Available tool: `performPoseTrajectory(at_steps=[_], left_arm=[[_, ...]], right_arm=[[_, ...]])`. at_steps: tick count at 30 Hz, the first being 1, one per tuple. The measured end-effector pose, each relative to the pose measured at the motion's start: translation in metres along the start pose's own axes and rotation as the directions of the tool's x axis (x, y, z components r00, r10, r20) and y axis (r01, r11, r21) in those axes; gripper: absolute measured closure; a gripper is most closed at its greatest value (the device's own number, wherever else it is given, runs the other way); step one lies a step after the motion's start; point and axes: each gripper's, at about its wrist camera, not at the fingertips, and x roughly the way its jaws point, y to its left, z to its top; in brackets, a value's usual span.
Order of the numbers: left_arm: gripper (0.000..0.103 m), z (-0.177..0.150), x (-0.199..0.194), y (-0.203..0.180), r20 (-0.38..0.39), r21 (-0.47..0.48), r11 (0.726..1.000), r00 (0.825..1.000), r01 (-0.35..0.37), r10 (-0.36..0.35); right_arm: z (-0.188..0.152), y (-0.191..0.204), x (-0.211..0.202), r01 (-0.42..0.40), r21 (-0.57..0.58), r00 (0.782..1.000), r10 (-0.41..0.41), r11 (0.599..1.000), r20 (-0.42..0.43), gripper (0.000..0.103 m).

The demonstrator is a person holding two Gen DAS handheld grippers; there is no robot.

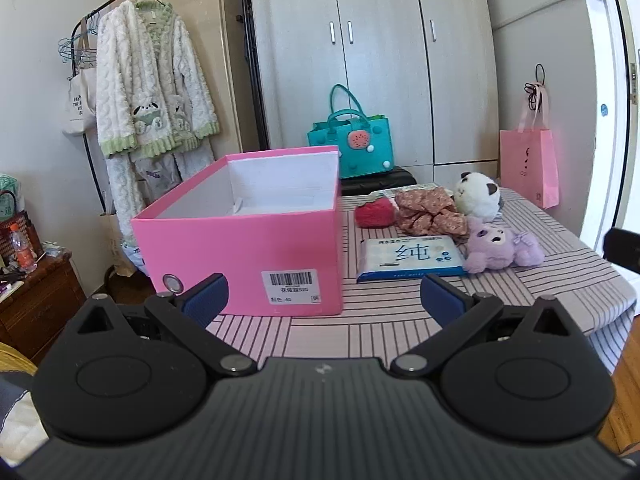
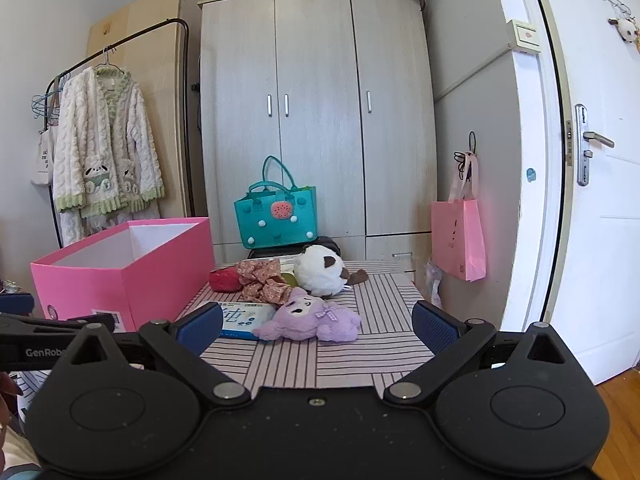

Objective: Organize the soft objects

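Right, both grippers hang short of the striped table (image 1: 400,332), and nothing is held. The left gripper (image 1: 322,298) has its blue pads spread wide, empty, facing the pink box (image 1: 240,256). The right gripper (image 2: 318,326) is just as wide, also empty, and it looks straight at the soft things.

Take the box as the landmark. It stands open-topped on the table, a stiff rectangular carton with a white inside that looks bare, barcode label on its near wall. Everything to be tidied lies to its right. Closest to it at the back is a red fuzzy lump (image 1: 374,211); beside that a crumpled floral cloth (image 1: 430,210); further right a round white plush (image 2: 320,274) with dark patches. In front of the cloth lies a flat tissue pack (image 1: 412,258), glossy and slack, long axis running left to right across the table. Touching its right end sprawls the purple plush (image 2: 310,318), furry, bow on its chest, also lying crosswise.

That purple plush is the one to watch: dead ahead of the right gripper and just beyond its pads, so the right hand is the nearer. Lying crosswise, it should call for a pinch across its belly, then a carry left to the box. The soft fur should squash and give.
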Motion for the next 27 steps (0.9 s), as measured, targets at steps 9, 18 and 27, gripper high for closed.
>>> performPoseTrajectory(at_steps=[9, 18, 27], left_arm=[[0.000, -0.0078, 0.0012, -0.0042, 0.030, 0.005, 1.000, 0.999, -0.012, 0.012], [0.000, -0.0083, 0.0016, -0.0050, 0.021, 0.001, 1.000, 1.000, 0.014, -0.014], [0.000, -0.0085, 0.0047, -0.0036, 0.001, -0.013, 1.000, 1.000, 0.023, -0.023]], right_arm=[[-0.0053, -0.0043, 0.0018, 0.025, 0.005, 1.000, -0.025, 1.000, -0.002, 0.001], [-0.0082, -0.0047, 0.0038, 0.027, -0.002, 1.000, -0.027, 1.000, 0.000, 0.000], [-0.0118, -0.0032, 0.0047, 0.039, -0.004, 0.999, -0.039, 0.999, 0.015, 0.000]])
